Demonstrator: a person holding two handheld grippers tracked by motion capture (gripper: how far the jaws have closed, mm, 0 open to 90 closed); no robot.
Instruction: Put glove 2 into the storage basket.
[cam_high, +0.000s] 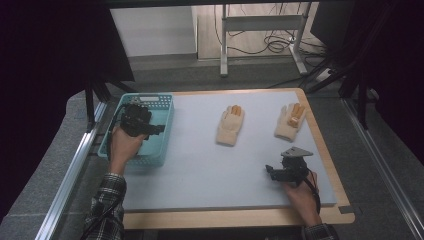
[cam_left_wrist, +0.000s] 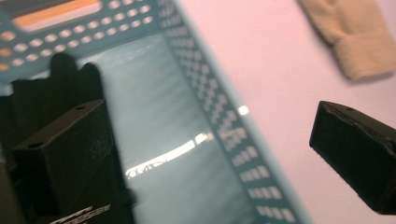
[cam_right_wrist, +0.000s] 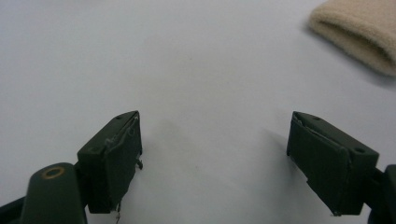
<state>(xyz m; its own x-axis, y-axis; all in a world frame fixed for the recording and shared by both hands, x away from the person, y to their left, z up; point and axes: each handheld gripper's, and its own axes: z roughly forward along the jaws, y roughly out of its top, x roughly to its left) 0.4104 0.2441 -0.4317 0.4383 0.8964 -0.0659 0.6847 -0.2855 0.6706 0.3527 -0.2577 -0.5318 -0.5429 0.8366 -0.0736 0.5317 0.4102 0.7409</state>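
From above, my left gripper (cam_high: 156, 129) hangs over the teal basket (cam_high: 165, 107) — two gloves (cam_high: 230, 125) lie apart on the surface (cam_high: 200, 165). Its own view: jaws wide, nothing between, a dark item (cam_left_wrist: 70, 84) in the basket. My right gripper (cam_right_wrist: 215, 158) — released, bare surface beneath.
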